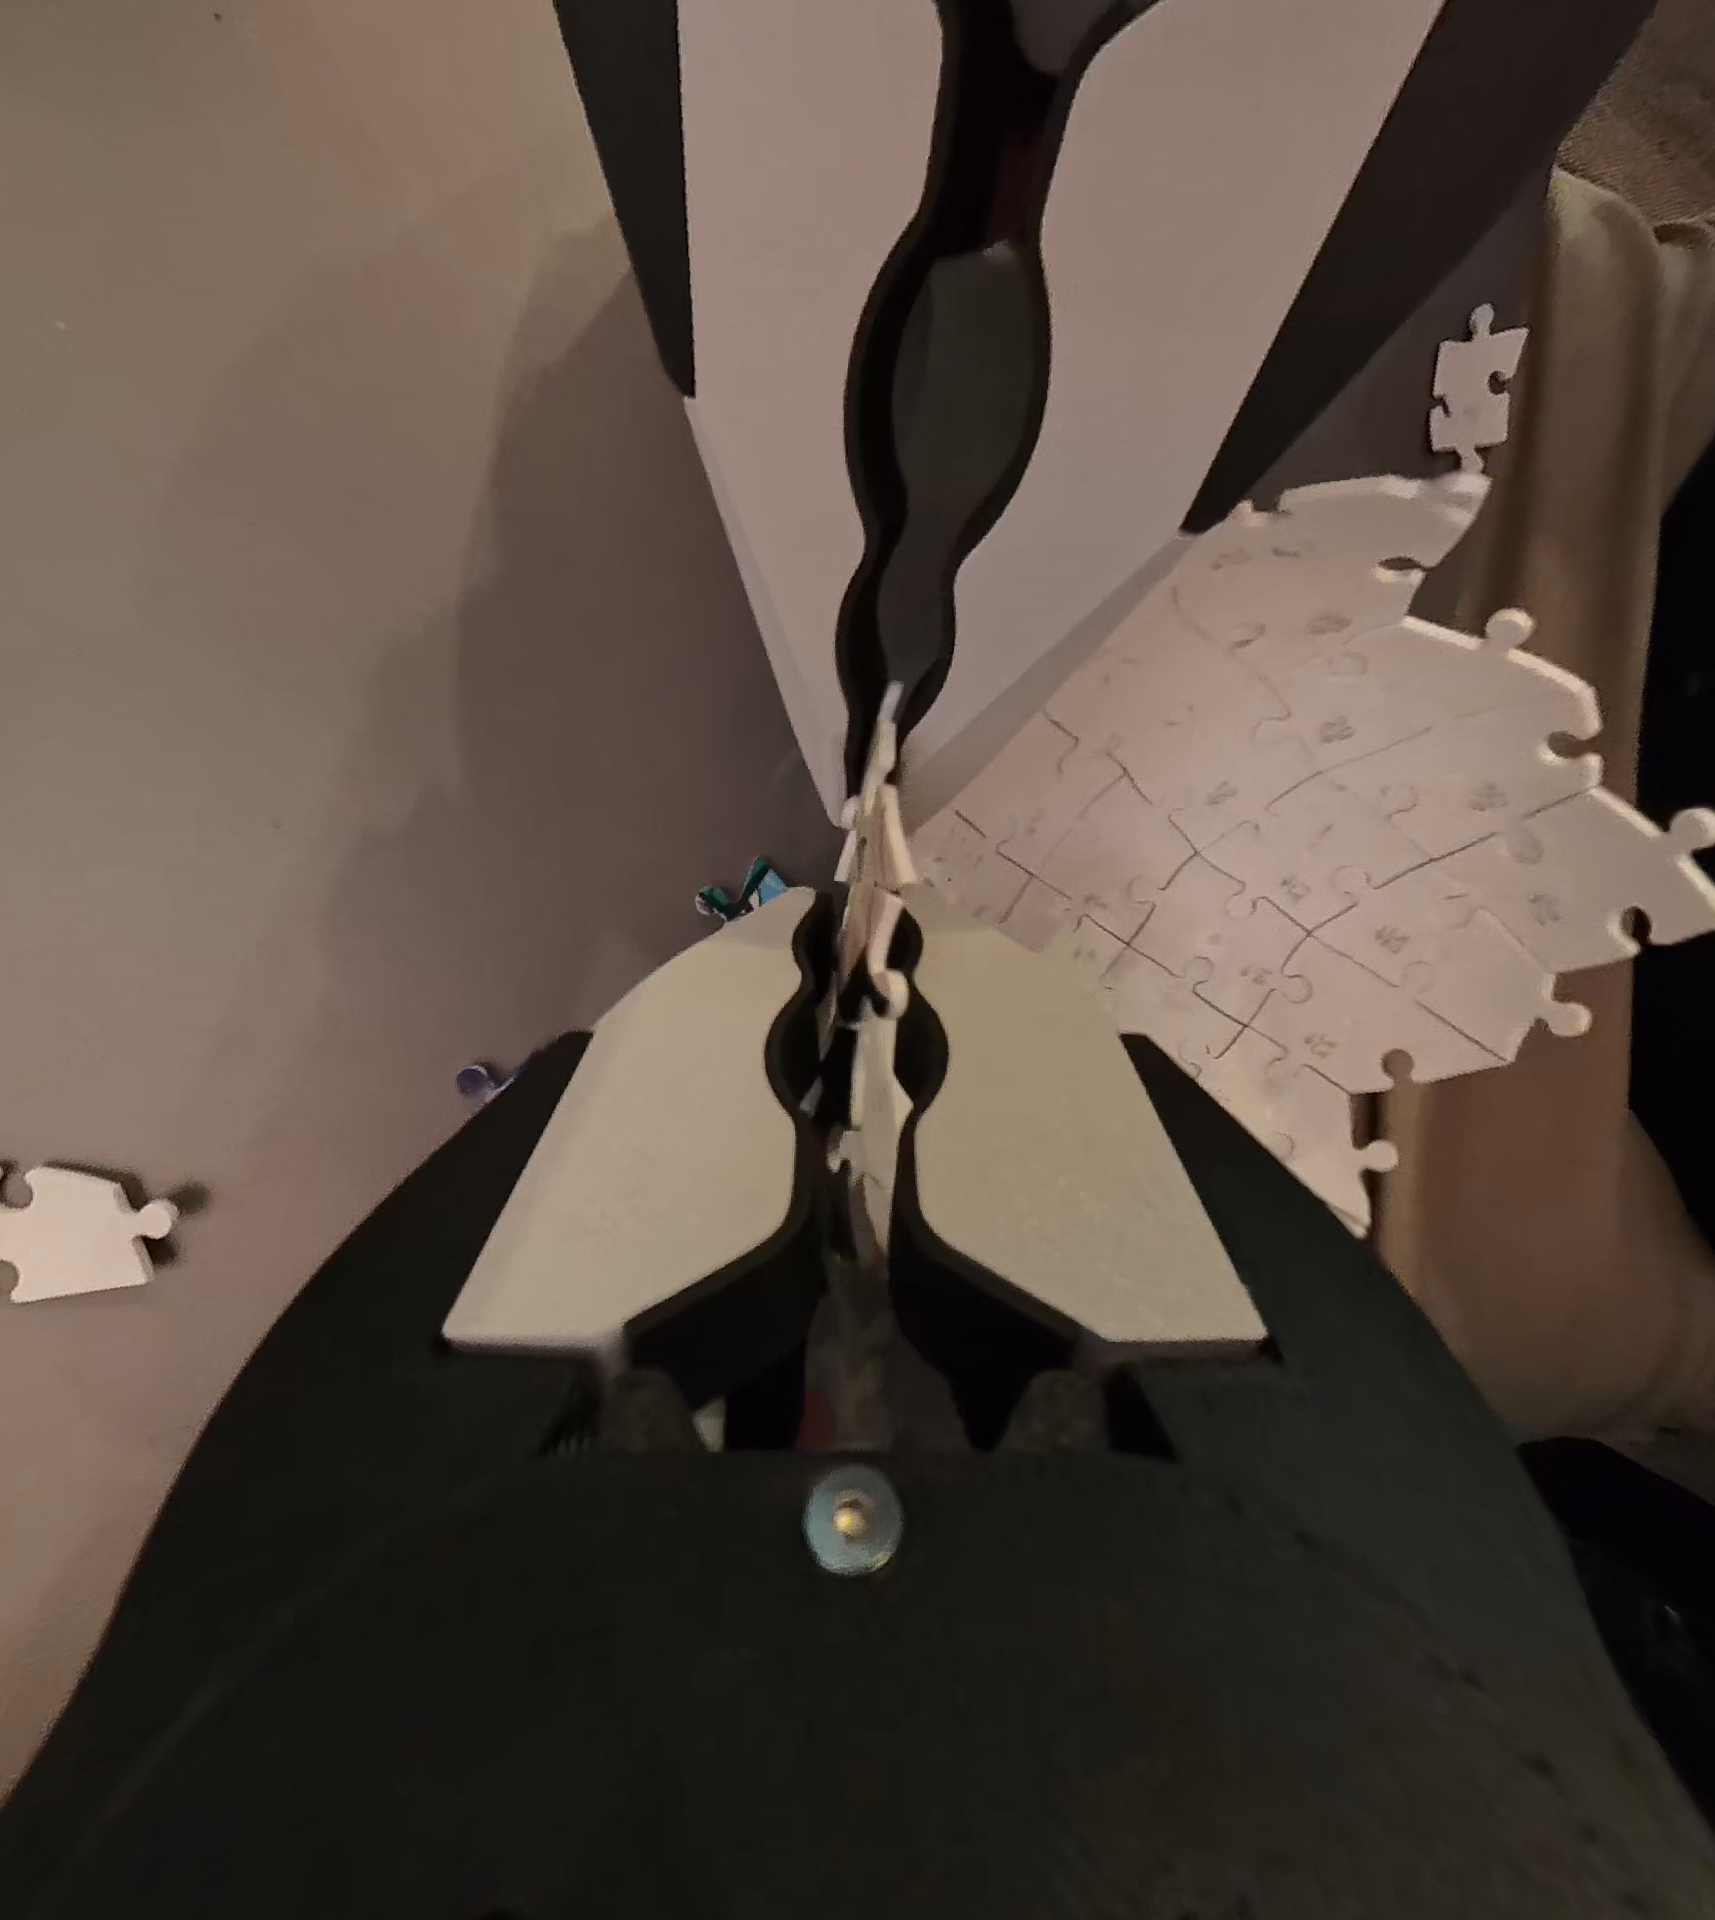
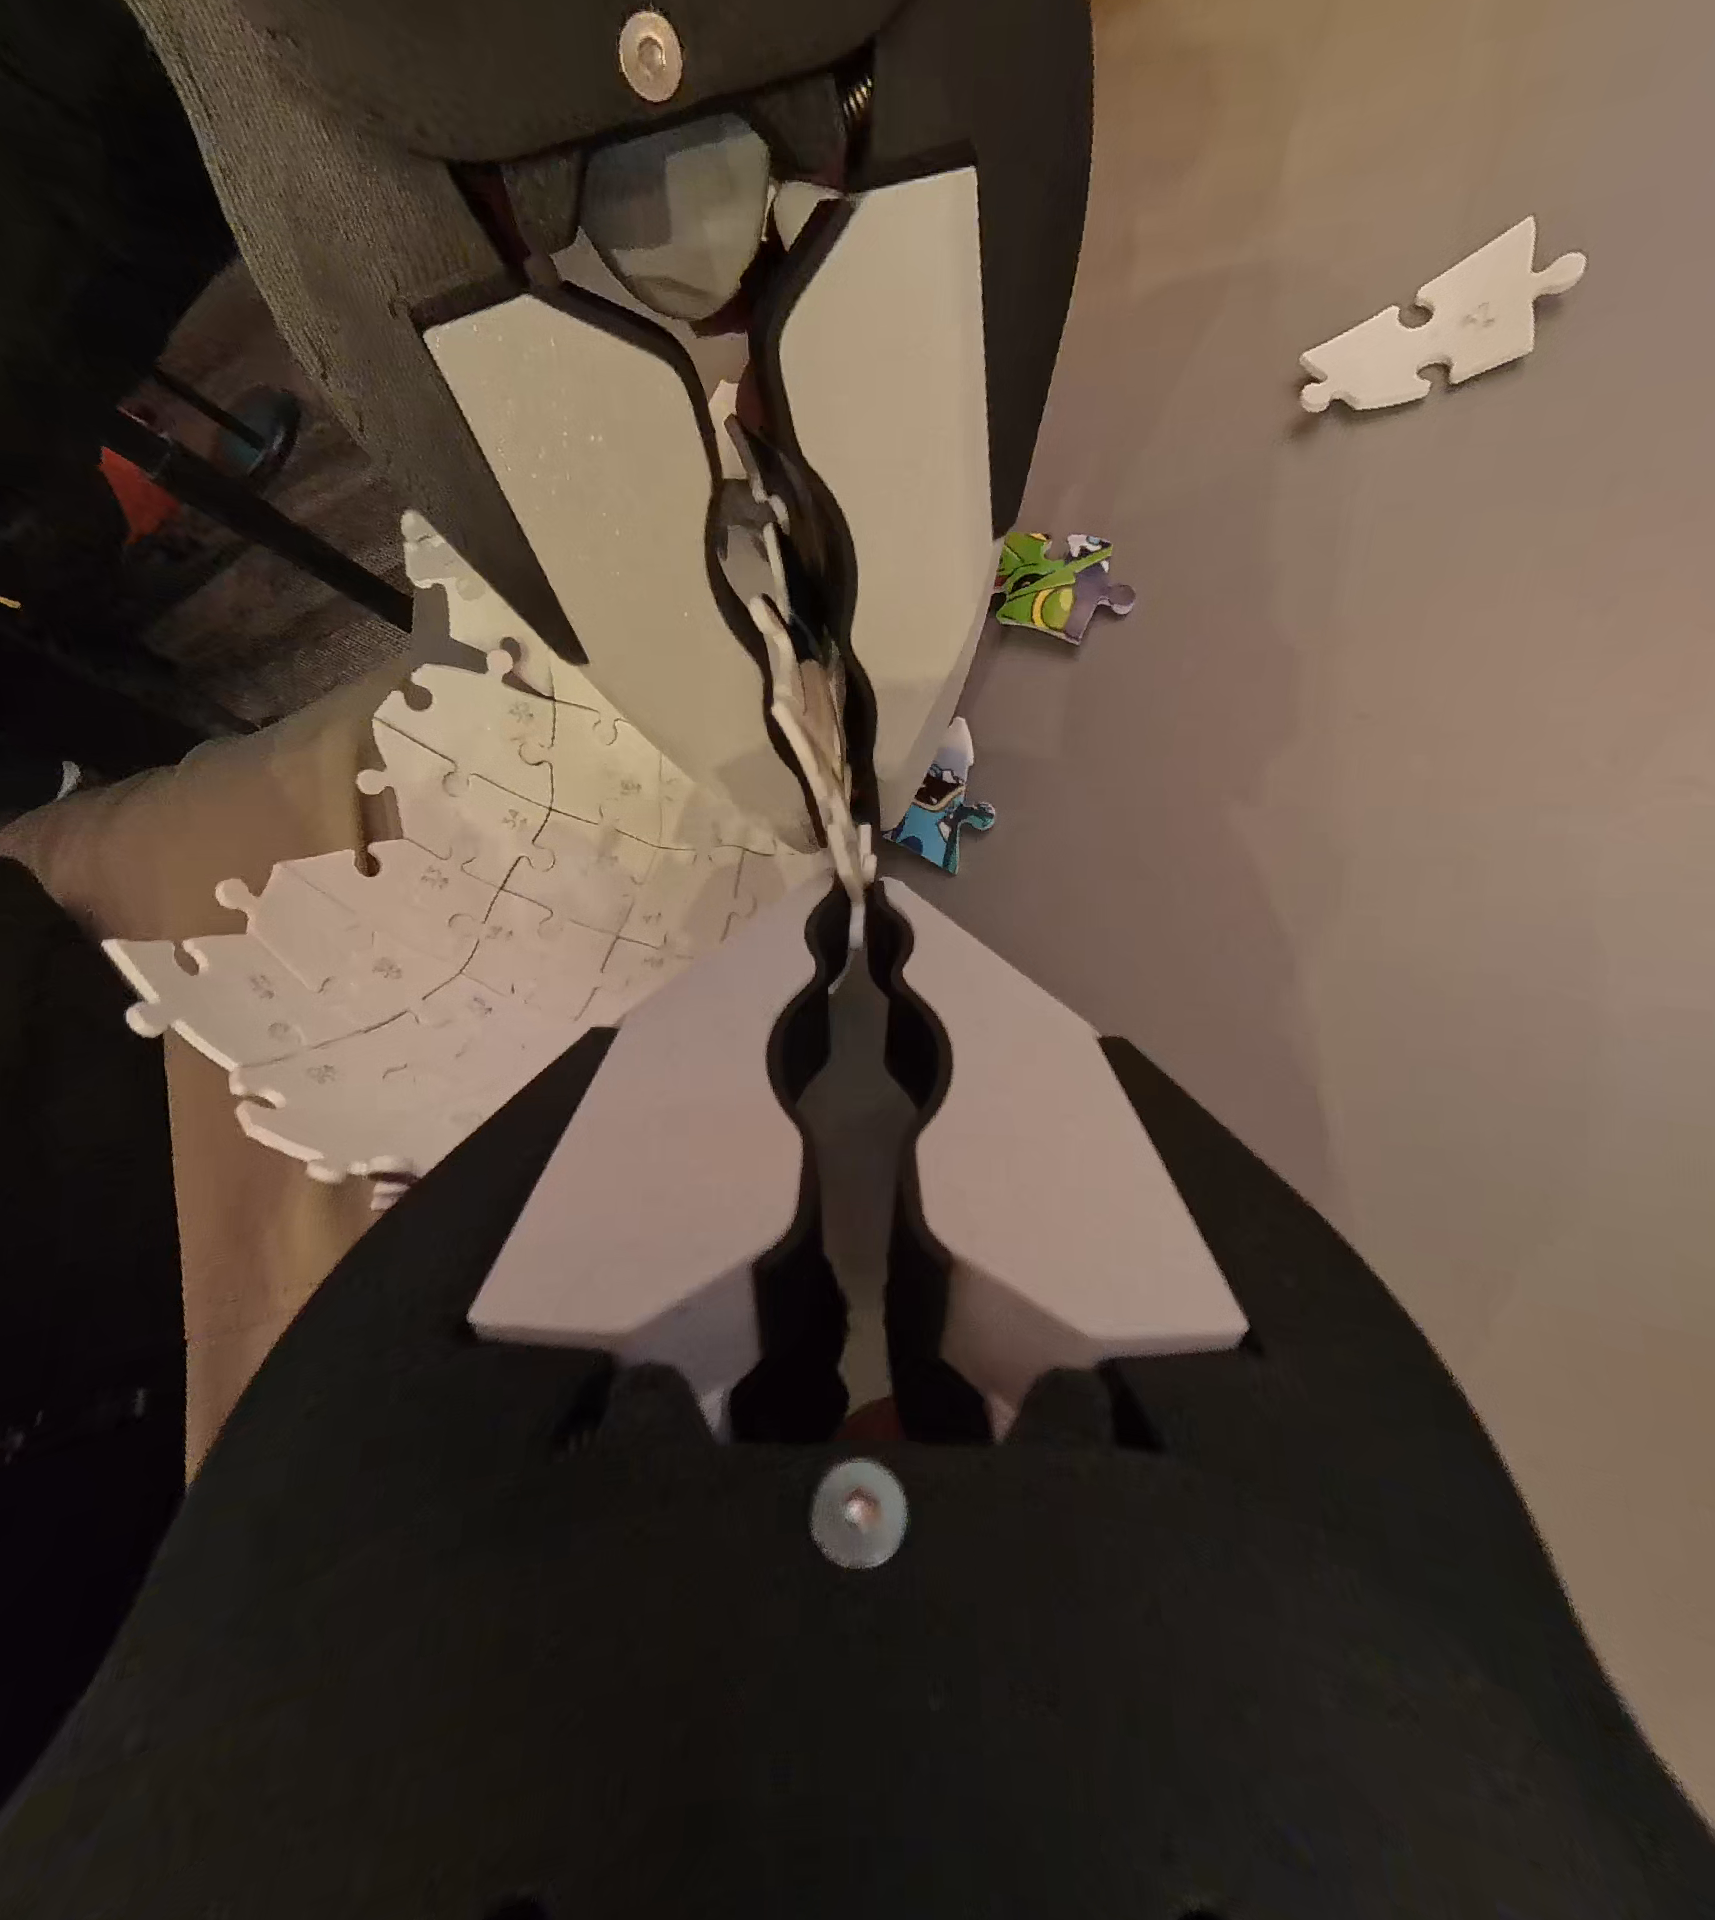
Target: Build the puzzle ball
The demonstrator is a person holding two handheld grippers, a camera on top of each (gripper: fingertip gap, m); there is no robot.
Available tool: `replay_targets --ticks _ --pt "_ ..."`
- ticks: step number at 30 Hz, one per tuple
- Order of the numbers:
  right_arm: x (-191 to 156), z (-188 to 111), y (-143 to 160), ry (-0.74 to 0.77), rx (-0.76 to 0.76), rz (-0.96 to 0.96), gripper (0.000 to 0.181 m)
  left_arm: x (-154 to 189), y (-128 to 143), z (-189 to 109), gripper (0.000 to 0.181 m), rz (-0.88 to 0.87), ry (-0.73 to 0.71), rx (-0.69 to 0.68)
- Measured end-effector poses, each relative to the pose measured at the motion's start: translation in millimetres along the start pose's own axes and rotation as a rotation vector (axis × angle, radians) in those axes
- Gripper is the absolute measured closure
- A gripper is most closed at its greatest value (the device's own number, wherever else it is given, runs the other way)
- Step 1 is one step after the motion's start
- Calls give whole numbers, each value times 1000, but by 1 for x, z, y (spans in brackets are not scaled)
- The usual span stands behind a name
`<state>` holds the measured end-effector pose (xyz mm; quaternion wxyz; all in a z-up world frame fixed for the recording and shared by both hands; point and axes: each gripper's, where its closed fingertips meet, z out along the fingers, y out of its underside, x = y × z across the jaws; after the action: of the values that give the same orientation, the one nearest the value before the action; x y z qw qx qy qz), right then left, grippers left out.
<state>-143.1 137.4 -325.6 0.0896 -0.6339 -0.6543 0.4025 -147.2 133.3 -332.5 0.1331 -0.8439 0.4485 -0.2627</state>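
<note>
The partly built puzzle ball (image 1: 1352,831) is a curved shell of joined white pieces, seen from its numbered inner side. It also shows in the right wrist view (image 2: 396,935). My left gripper (image 1: 858,914) is shut on the shell's rim, which runs edge-on between its fingers. My right gripper (image 2: 858,909) is shut on a thin white puzzle piece (image 2: 855,868) that meets the same rim. The two grippers face each other tip to tip; the right gripper (image 1: 868,769) comes in from the top of the left wrist view, and the left gripper (image 2: 837,821) from the top of the right wrist view.
Two joined white pieces (image 1: 22,1236) lie loose on the grey table (image 1: 261,623), also in the right wrist view (image 2: 1435,322). A green printed piece (image 2: 1055,582) and a blue one (image 2: 946,810) lie beside the grippers. Beige fabric (image 1: 1611,1039) lies beyond the shell.
</note>
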Motion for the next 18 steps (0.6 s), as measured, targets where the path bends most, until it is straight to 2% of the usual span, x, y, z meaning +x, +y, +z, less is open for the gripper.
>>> replay_targets --ticks 10,18 --pt "2 1 -1 27 6 13 180 -3 -2 -2 175 -13 -43 43" --pt "2 2 0 8 19 46 180 -3 -1 1 175 11 -63 23"
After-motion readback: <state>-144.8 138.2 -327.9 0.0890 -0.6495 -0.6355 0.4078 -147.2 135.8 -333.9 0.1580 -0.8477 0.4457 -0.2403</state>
